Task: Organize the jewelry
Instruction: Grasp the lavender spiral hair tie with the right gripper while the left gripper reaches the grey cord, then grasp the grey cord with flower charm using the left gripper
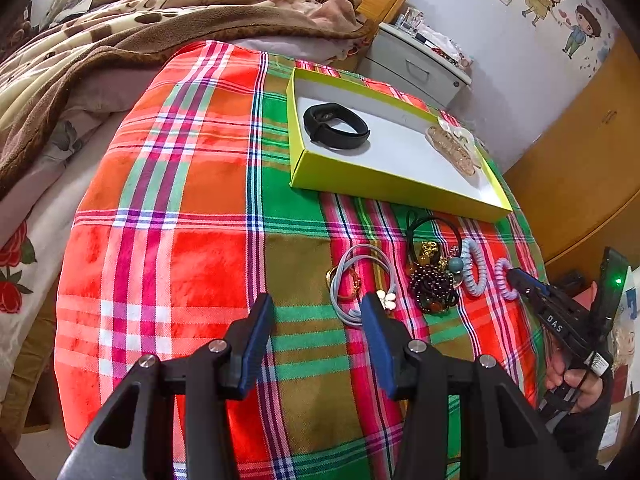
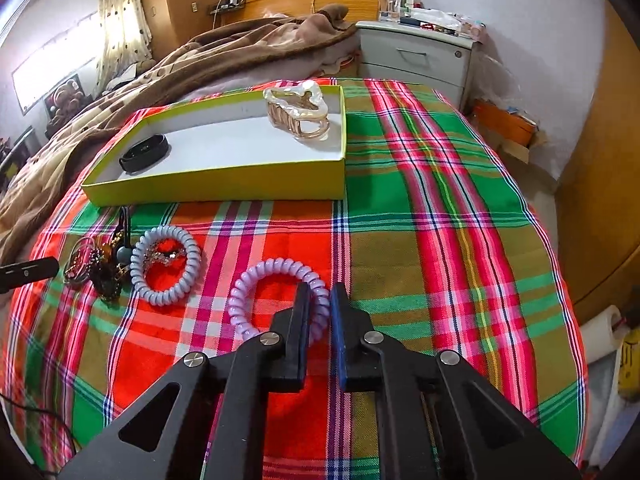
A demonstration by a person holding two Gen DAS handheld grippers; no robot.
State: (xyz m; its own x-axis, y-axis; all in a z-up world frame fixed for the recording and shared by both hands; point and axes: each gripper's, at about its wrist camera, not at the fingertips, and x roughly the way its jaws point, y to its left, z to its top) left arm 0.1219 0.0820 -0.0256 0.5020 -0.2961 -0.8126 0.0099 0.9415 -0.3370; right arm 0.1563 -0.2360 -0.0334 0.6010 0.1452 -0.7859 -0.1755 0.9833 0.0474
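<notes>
A yellow-green box (image 1: 384, 188) (image 2: 216, 184) on the plaid cloth holds a black wristband (image 1: 335, 125) (image 2: 145, 155) and a pearly hair claw (image 1: 454, 144) (image 2: 298, 110). In front of it lie a grey hair tie (image 1: 362, 276), a dark bead cluster (image 1: 434, 286) (image 2: 106, 272), a blue spiral tie (image 1: 474, 268) (image 2: 166, 266) and a purple spiral tie (image 1: 503, 278) (image 2: 276, 298). My left gripper (image 1: 318, 308) is open, just before the grey tie. My right gripper (image 2: 320, 296) (image 1: 516, 276) is closed on the purple spiral tie's right side, on the cloth.
The plaid cloth (image 1: 192, 200) (image 2: 440, 220) covers a bed end. A brown blanket (image 1: 140, 28) lies behind. A grey nightstand (image 2: 416, 56) stands at the back right, a wooden cabinet (image 2: 600, 160) to the right.
</notes>
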